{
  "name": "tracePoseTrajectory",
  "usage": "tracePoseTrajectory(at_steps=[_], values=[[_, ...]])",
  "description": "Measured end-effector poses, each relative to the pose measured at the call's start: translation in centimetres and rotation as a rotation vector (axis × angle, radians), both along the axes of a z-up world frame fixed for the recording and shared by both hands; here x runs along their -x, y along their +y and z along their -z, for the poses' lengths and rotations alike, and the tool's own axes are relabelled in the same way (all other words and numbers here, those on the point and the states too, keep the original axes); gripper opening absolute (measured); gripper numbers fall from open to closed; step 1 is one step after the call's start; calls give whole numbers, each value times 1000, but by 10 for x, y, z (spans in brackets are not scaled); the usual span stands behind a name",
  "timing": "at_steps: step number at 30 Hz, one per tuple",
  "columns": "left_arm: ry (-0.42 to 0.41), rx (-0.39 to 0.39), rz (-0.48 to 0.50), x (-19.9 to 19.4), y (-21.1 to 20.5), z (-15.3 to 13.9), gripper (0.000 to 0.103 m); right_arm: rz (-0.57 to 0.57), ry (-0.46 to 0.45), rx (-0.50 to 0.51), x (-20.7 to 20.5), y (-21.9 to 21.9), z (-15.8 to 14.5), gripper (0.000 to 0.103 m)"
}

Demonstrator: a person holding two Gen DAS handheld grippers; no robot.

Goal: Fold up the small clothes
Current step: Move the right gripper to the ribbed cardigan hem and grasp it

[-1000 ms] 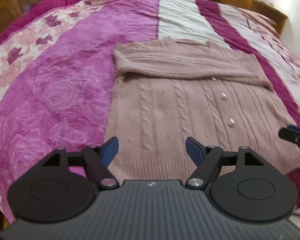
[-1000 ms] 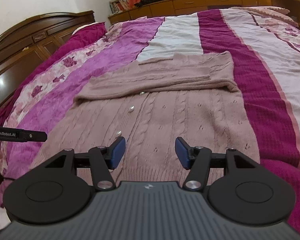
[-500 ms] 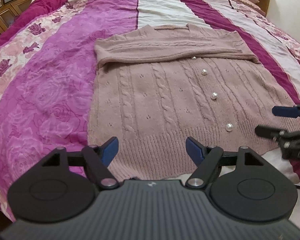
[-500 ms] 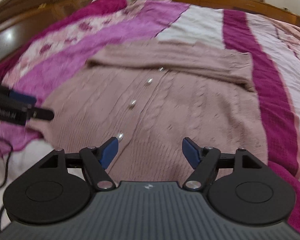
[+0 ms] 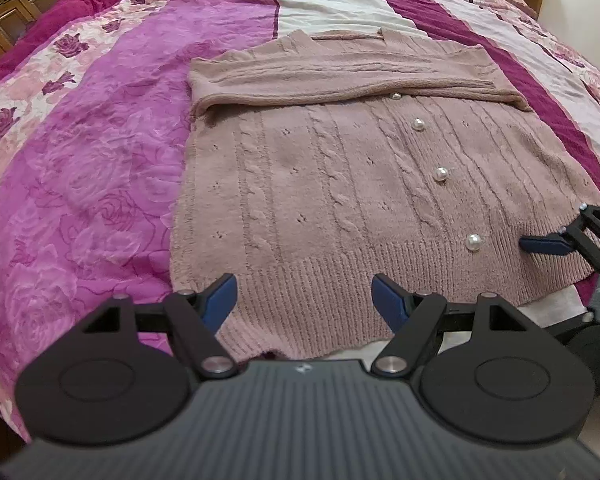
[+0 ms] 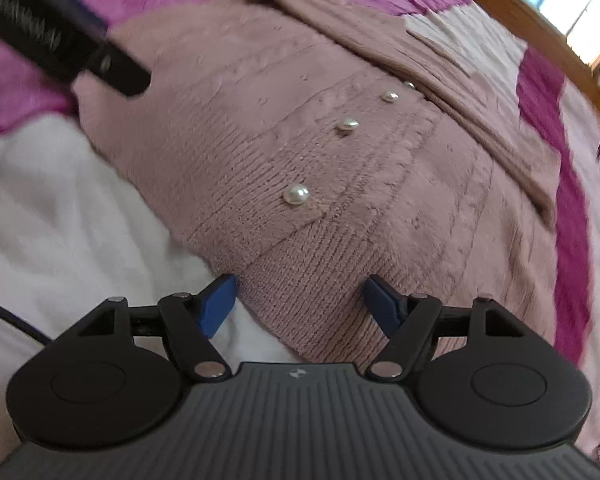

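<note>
A dusty-pink cable-knit cardigan (image 5: 340,184) is lying flat and face up on the bed, its ribbed hem (image 5: 340,304) reaching the near edge and its collar lying at the far end. Both sleeves (image 5: 340,76) are lying folded across the chest in a horizontal band. A row of pearl buttons (image 5: 441,173) is running down the front, right of centre; the top one is peeking out from under the sleeve band.
</note>
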State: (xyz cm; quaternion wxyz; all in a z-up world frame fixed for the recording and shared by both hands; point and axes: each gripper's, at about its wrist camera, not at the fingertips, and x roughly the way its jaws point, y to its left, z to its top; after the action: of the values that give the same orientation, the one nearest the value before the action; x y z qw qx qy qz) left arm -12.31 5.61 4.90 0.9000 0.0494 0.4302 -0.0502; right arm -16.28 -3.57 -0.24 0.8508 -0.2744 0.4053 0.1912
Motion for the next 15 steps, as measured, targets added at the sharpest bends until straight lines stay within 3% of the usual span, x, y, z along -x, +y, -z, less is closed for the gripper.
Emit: tracePoseTrajectory(at_steps=[4, 9, 15], values=[[5, -3, 17, 1, -3, 3, 75, -12, -37, 59, -2, 9, 7, 78], [8, -23, 43, 3, -7, 7, 75, 39, -112, 25, -2, 0, -1, 78], [42, -39, 73, 1, -12, 13, 75, 112, -137, -57, -10, -16, -13, 78]])
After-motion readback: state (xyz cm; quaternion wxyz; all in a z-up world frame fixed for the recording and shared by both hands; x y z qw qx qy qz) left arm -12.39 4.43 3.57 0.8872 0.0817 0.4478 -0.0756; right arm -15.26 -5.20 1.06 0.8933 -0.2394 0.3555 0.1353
